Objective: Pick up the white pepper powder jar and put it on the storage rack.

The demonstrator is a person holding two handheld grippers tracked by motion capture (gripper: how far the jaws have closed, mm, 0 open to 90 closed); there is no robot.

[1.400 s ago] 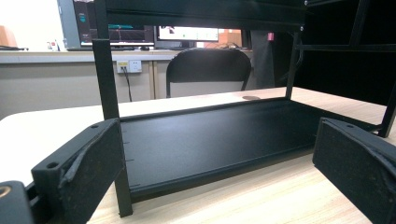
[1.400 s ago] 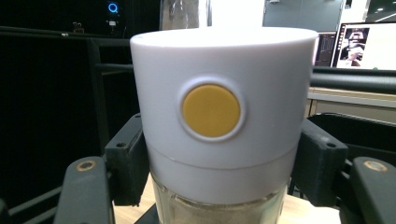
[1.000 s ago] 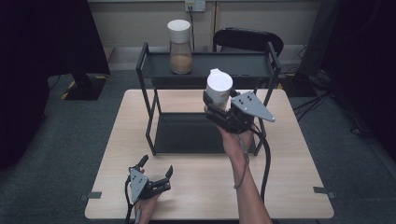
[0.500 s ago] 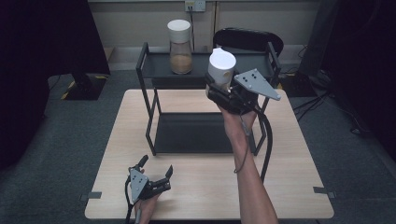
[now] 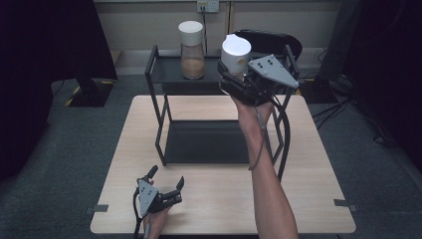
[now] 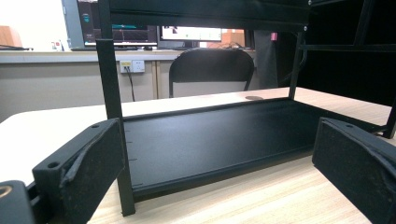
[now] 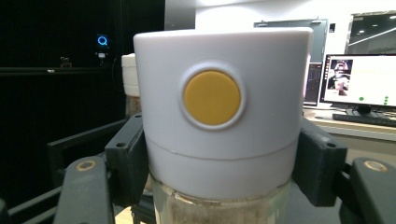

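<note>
A glass jar with a tall white lid and a yellow button is held in the air by my right gripper, whose jaws are shut on its neck just below the lid. It hangs at about the height of the top shelf of a black two-tier rack, near that shelf's right half. A second white-lidded jar with brown contents stands on the top shelf's left part, and shows behind the held lid. My left gripper rests open at the table's front left, facing the rack's lower shelf.
The rack stands on a light wooden table; its black posts rise close in front of the left gripper. A black chair sits behind the table. Monitors and a desk lie beyond.
The right gripper has lifted the jar higher and carried it farther back toward the top shelf. The left gripper has stayed put.
</note>
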